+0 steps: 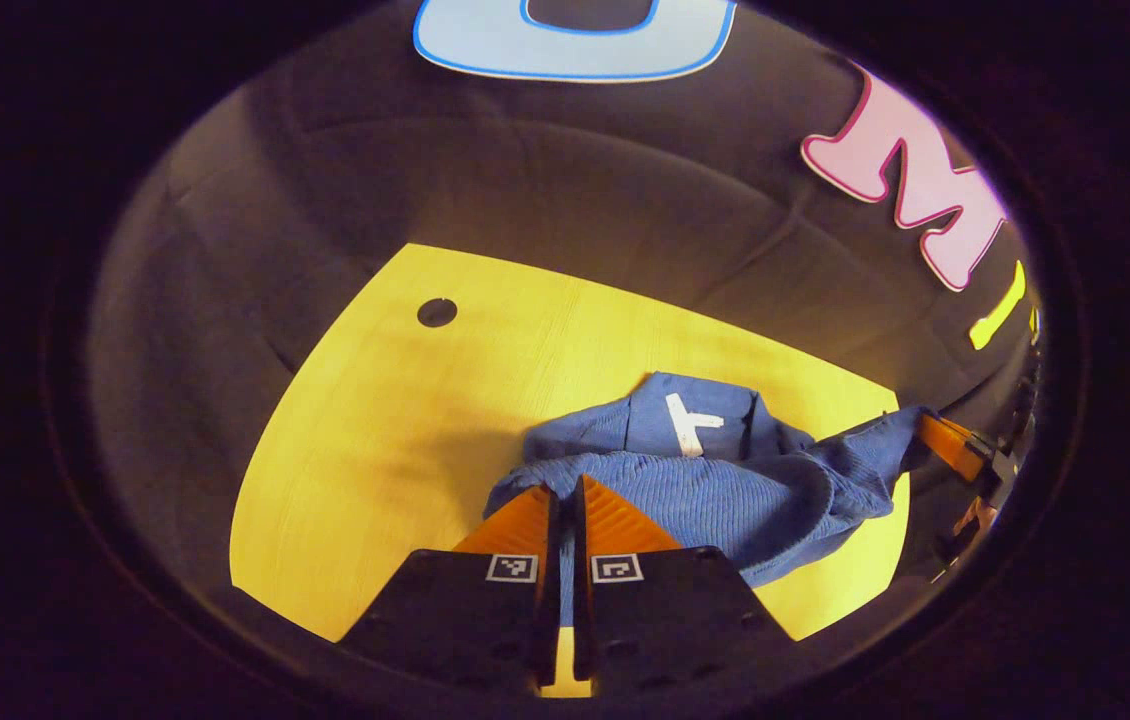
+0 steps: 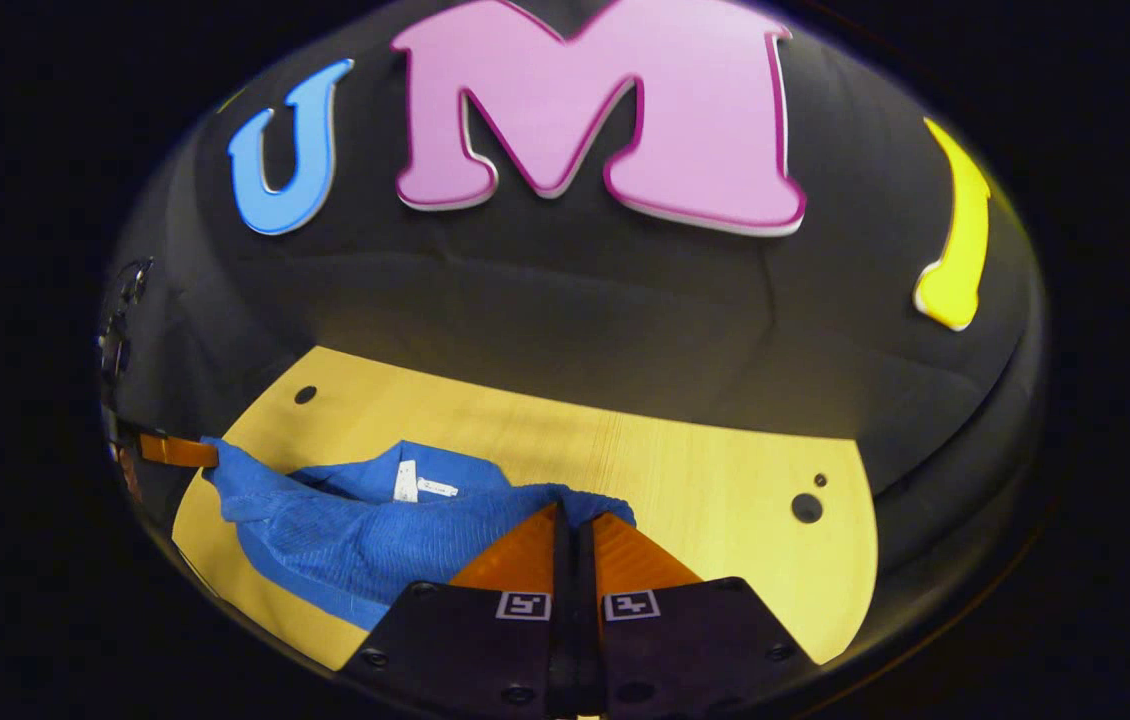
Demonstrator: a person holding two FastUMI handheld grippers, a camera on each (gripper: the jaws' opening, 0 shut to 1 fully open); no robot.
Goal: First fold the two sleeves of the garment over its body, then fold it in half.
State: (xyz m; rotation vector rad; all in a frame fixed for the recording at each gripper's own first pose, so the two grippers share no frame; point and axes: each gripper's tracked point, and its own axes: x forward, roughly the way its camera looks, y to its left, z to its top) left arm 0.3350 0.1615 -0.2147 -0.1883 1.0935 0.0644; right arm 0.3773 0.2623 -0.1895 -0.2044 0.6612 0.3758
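on the yellow tabletop [image 1: 375,420] the blue garment [image 1: 725,490] lies bunched toward the near edge, its far part flat with the white neck label [image 1: 690,422] facing up and its near part lifted in a ridge between our two claws. our left gripper [image 1: 565,495] has its orange fingers [image 1: 523,520] drawn together on a fold of the ribbed cloth at the garment's left near corner, with blue fabric showing in the narrow slit between them. our right gripper [image 2: 573,525] is likewise pinched on the cloth at the garment's right end, the fabric humped over its tips. in the left gripper view the right one appears far off to the right, its orange finger touching the stretched corner of the fabric; in the right gripper view the left one sits at the far left edge, though it is small and dim there and we can't make out its grip from that side. we judge that the sleeves already lie over the body and that we are in the halving step, with the near hem raised. next we would carry both corners away from us together, level and at equal pace, over the label toward the collar, then lower and release once the edges meet. the cloth looks soft and will likely sag between the two grips, so some tension across it should help.
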